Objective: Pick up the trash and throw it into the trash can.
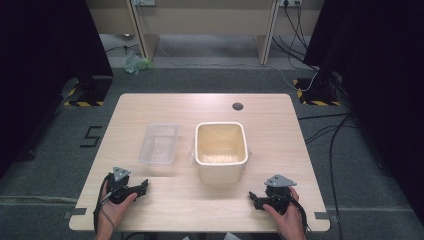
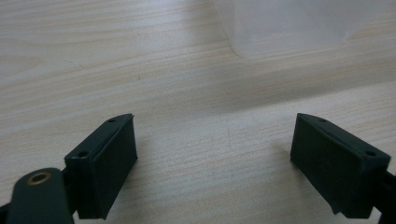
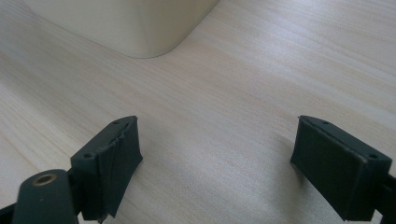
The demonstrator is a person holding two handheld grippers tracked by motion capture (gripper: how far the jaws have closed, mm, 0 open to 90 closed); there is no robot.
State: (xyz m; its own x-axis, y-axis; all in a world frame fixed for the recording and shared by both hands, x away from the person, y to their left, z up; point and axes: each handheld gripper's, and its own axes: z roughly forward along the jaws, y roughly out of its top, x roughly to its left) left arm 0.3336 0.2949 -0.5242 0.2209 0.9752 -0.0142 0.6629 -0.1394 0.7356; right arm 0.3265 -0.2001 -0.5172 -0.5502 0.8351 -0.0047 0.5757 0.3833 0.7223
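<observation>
Pale wood grain covers the square light wooden bench, and four things sit on it in a loose row. At the near left corner, a hand holds the left black two-jaw tongs, which rest low on the bench top and aim toward the middle; in the left gripper view the jaws stand wide apart with bare wood between them. Just beyond them and slightly to the right lies the clear rectangular plastic tray, flat and upright on the bench, its blurred near corner showing at the top of the left gripper view. Right of the tray, close beside it but apart, stands the cream square plastic tub, upright with its mouth open to the camera; its rounded lower corner shows at the top of the right gripper view. At the near right corner, another hand holds the right black two-jaw tongs, also resting low and aiming inward; in the right gripper view its jaws are spread wide over bare wood, gripping nothing
</observation>
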